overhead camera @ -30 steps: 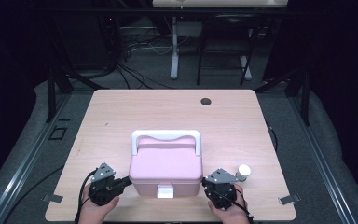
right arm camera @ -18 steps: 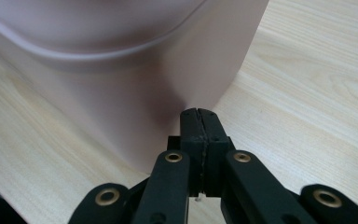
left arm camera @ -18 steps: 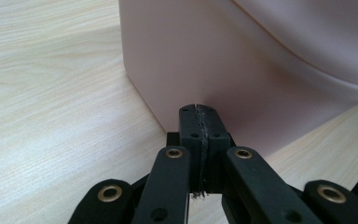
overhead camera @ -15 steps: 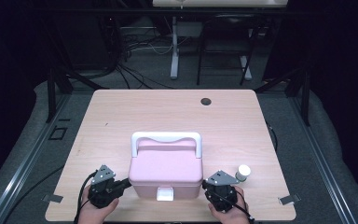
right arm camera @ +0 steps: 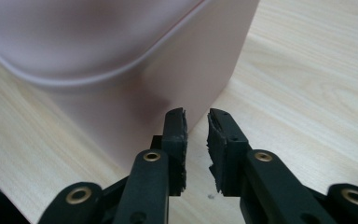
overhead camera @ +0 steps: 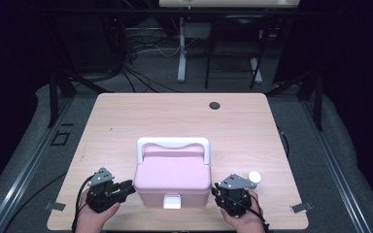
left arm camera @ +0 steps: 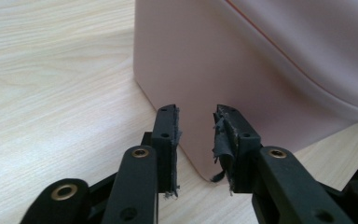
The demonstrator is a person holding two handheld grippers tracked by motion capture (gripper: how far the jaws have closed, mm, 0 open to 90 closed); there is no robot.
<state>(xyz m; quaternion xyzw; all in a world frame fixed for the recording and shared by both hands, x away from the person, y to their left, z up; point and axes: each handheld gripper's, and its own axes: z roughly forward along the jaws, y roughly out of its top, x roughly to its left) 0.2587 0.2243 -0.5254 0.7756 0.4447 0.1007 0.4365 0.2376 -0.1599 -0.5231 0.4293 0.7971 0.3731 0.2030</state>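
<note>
Grippers are sitting at the table's near edge: left gripper [overhead camera: 126,187] at 7 o'clock, right gripper [overhead camera: 217,191] at 5 o'clock. Both have just been opening their jaws; each pair is standing part-open, gripping nothing, tips pointing at a near corner of the pink box [overhead camera: 172,177]. Box is resting closed at table [overhead camera: 184,116] centre-near, white handle [overhead camera: 172,143] lying toward 12 o'clock. White-capped bottle [overhead camera: 254,177] is standing just beyond the right gripper.

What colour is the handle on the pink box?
White; the handle stands out against the pink box best in the high view.
</note>
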